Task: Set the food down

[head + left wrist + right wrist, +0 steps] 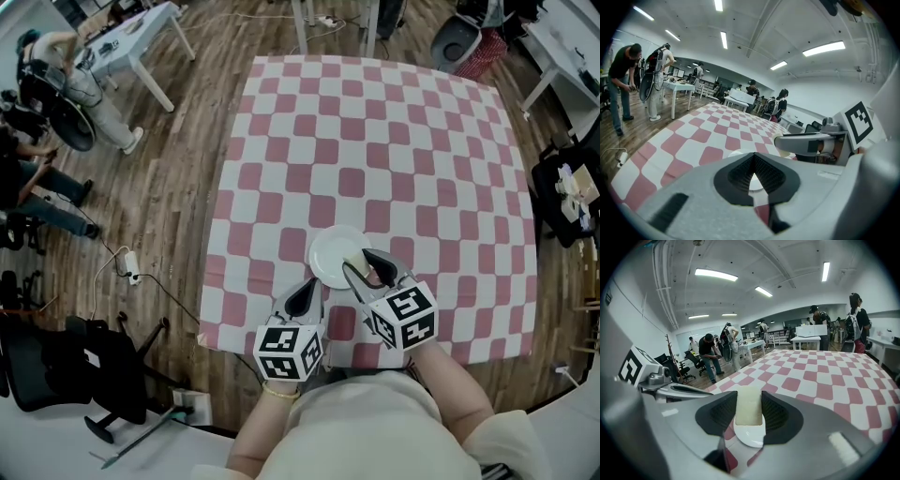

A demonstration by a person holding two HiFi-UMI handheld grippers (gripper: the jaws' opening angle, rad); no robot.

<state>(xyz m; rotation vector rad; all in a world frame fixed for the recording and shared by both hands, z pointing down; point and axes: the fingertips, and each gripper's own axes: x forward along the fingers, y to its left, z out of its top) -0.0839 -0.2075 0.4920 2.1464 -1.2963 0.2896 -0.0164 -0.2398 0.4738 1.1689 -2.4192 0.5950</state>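
A white plate (328,251) sits near the front edge of the table with the pink-and-white checked cloth (375,141). My right gripper (357,261) is shut on a pale cream block of food (748,408) and holds it just above the plate (750,438), over its right side. In the right gripper view the jaws (749,394) press on both sides of the block. My left gripper (312,283) is beside the plate's near left rim with its jaw tips together and nothing between them. The plate (739,153) peeks over those jaws (752,157).
The table's front edge lies just below both grippers. On the wooden floor to the left are a power strip with cables (131,267) and a black chair (75,366). People stand by a white desk (141,37) at the far left. More desks and people lie beyond the table.
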